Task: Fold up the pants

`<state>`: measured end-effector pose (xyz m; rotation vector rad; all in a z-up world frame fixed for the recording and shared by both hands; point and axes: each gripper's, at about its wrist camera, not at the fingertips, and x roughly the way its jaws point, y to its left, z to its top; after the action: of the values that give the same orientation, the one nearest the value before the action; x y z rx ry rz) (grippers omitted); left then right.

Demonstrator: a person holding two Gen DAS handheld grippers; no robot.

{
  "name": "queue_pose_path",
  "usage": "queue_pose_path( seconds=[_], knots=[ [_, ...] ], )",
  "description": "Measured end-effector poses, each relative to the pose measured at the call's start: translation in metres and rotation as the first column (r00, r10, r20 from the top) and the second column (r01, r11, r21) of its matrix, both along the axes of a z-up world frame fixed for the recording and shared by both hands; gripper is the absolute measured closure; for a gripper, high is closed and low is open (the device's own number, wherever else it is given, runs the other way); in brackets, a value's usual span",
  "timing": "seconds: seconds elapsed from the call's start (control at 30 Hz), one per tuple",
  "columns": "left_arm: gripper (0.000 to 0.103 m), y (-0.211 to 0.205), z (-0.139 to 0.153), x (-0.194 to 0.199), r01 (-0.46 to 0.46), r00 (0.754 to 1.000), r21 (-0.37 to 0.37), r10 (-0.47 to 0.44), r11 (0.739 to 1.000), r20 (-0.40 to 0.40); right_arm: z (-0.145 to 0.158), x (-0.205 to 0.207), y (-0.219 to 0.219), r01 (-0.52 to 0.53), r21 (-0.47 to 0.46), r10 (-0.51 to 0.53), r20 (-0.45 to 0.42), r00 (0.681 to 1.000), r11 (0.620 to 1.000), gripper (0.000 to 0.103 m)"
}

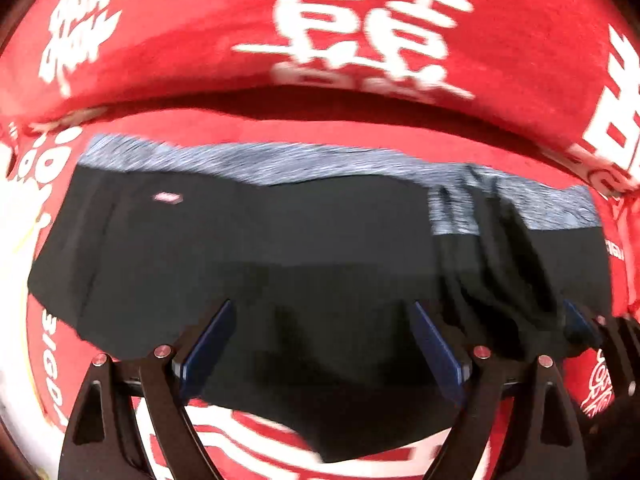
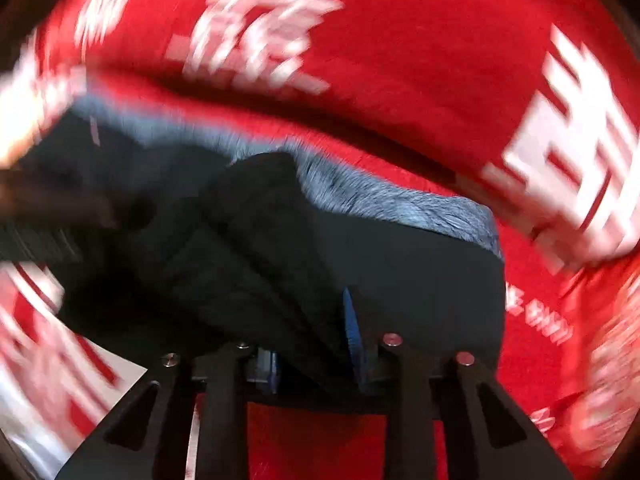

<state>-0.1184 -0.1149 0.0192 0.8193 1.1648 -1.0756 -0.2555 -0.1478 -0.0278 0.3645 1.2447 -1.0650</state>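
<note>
Large white double-happiness characters "囍" printed across the red cloth (image 1: pixel 208 64); smaller white lettering near its edges too blurred to read. Black pants (image 1: pixel 256 248) with a grey fleecy lining, spread on that cloth directly beneath the left gripper (image 1: pixel 320 344), jaws wide apart and empty. Right gripper (image 2: pixel 316 344) partly parted around a dark fold, possibly no longer pinching it.
</note>
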Motion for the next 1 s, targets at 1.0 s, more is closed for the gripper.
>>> queue_pose_path(
  seconds=[1.0],
  knots=[
    [0.006, -0.029, 0.002, -0.045, 0.104, 0.962, -0.086, -0.122, 0.991, -0.243, -0.042, -0.145, -0.012, 0.181, 0.794, -0.814, 0.558, 0.160, 0.580, 0.088]
  ],
)
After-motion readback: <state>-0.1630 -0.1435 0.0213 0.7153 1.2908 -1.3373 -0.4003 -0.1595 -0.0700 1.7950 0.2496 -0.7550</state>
